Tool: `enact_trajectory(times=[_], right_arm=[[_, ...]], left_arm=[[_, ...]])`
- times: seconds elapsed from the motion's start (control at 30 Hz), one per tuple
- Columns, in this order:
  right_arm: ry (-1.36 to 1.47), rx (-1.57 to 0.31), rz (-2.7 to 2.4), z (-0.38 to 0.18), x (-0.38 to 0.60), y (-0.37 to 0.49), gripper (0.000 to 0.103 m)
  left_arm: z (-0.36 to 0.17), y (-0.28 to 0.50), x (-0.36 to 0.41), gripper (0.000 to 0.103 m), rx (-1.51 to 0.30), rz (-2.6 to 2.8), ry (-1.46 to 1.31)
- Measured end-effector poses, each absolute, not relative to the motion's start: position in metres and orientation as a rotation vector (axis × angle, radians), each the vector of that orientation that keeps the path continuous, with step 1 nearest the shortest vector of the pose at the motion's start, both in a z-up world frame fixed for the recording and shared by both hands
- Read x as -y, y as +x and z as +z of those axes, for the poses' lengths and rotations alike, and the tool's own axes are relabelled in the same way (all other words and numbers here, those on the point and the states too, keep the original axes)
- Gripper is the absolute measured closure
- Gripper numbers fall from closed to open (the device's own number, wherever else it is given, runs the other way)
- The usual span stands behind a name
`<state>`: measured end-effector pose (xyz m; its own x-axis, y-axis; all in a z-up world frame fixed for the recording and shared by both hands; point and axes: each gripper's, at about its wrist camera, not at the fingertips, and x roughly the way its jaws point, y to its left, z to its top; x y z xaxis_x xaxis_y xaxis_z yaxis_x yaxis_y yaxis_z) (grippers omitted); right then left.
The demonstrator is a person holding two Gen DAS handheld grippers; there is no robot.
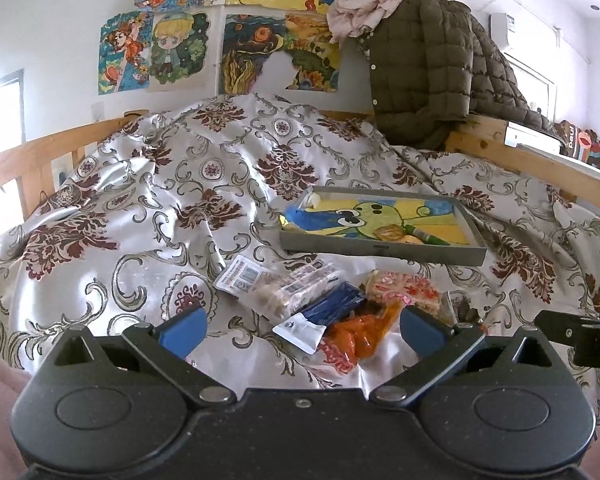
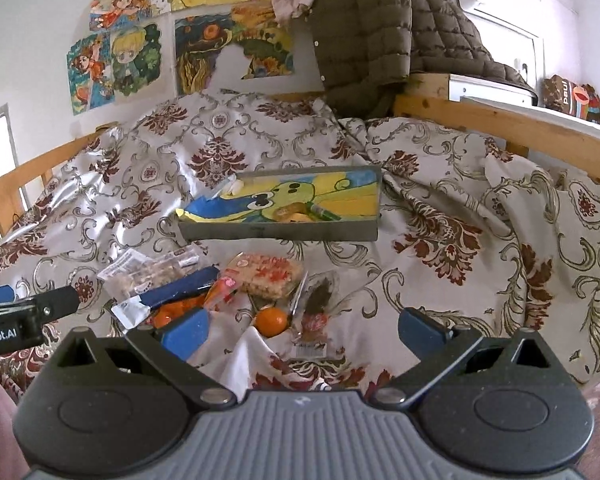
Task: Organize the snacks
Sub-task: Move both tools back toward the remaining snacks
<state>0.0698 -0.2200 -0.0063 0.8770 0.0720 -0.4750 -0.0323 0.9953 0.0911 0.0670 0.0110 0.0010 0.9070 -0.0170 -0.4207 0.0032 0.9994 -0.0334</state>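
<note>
Both grippers are held low over the bed with jaws spread wide and nothing between them: the left gripper (image 1: 300,330) is aimed at the snack pile, the right gripper (image 2: 302,334) at its right-hand part.

Nearest the right gripper, a small round orange fruit (image 2: 271,321) rests in a fold of the bedcover (image 2: 440,240). It is judged firm but liable to roll; it should be gripped across its widest part. Just beside it lies a clear wrapper with dark contents (image 2: 320,300), thin and probably crackly, best taken by a sealed edge.

Nearest the left gripper, a soft orange pouch (image 1: 360,334) lies partly under a dark blue packet (image 1: 334,306) with a white end. Both are judged light and pliable; film of this kind tends to slide between pads, so a pinch across the body or at a seam is advised. Behind them, a clear bag of pale pieces (image 1: 278,284) with a barcode label is judged crushable, and a flat red-patterned pack (image 1: 406,286) appears stiffer.

The bedcover is glossy, wrinkled satin, so items may skid when nudged.

Farther back stands the shallow grey tray (image 1: 380,250), rigid, lined with a painted picture and already holding a few small items. It is judged to be the destination.
</note>
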Motion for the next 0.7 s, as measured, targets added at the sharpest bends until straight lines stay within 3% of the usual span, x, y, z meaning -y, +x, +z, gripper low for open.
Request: enact_trajectory(times=[0.7], right_arm=[[0.063,-0.568,0.049,-0.013,0.217,0.084,0.000]], left_arm=[[-0.008,0.085,-0.003,0.001,-0.540,0.021,0.021]])
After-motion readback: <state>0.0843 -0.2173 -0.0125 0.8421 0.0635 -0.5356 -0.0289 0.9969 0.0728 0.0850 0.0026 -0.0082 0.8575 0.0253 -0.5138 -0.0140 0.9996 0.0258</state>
